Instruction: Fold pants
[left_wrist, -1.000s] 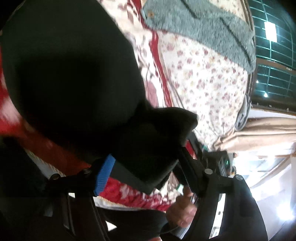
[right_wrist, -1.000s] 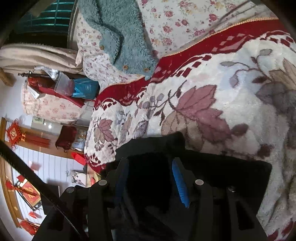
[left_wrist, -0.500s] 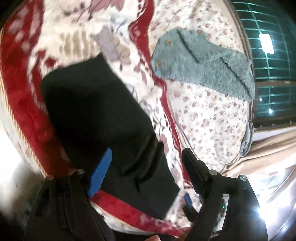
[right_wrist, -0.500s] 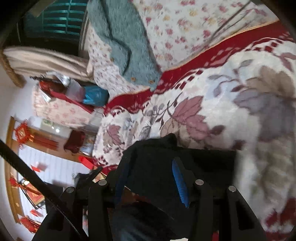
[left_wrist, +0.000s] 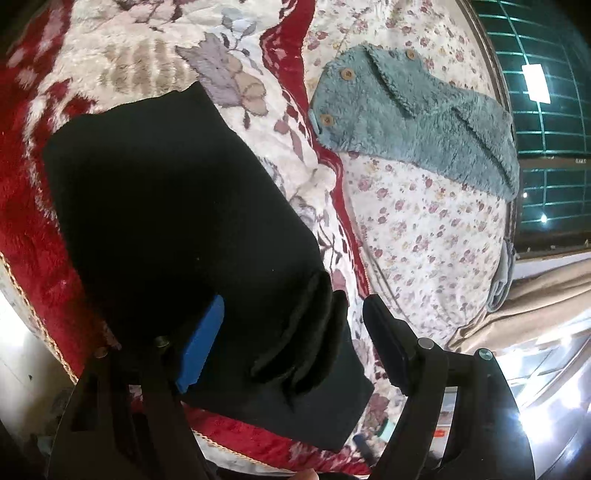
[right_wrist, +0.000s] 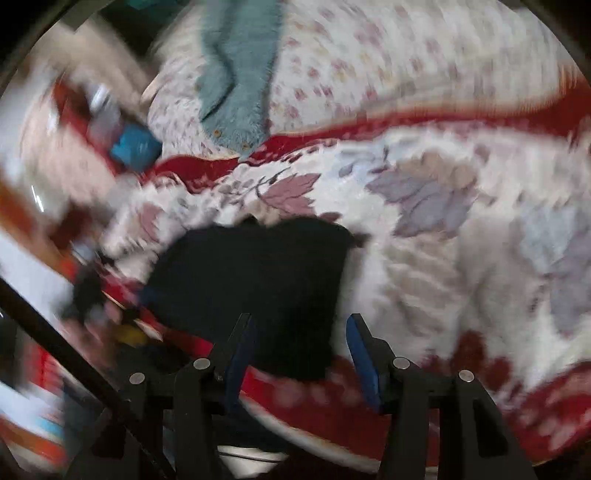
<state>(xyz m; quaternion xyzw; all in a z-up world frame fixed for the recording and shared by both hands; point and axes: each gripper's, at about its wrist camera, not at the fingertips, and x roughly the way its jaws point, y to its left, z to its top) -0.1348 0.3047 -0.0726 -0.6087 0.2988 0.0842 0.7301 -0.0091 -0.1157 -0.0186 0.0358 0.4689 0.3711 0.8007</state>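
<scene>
The folded pants (left_wrist: 177, 229) lie flat on the bed (left_wrist: 424, 229), so the left tool (left_wrist: 291, 325) and right tool (right_wrist: 299, 343) hang wide, gripping nothing

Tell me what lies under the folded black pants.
The folded black pants lie flat on a plush cream blanket with leaf motifs and a red border, spread over the bed. Its pattern beneath them is covered, and anything tucked inside the fold cannot be seen.

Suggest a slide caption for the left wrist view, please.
Folded black pants on floral blanket, open left gripper above.
</scene>
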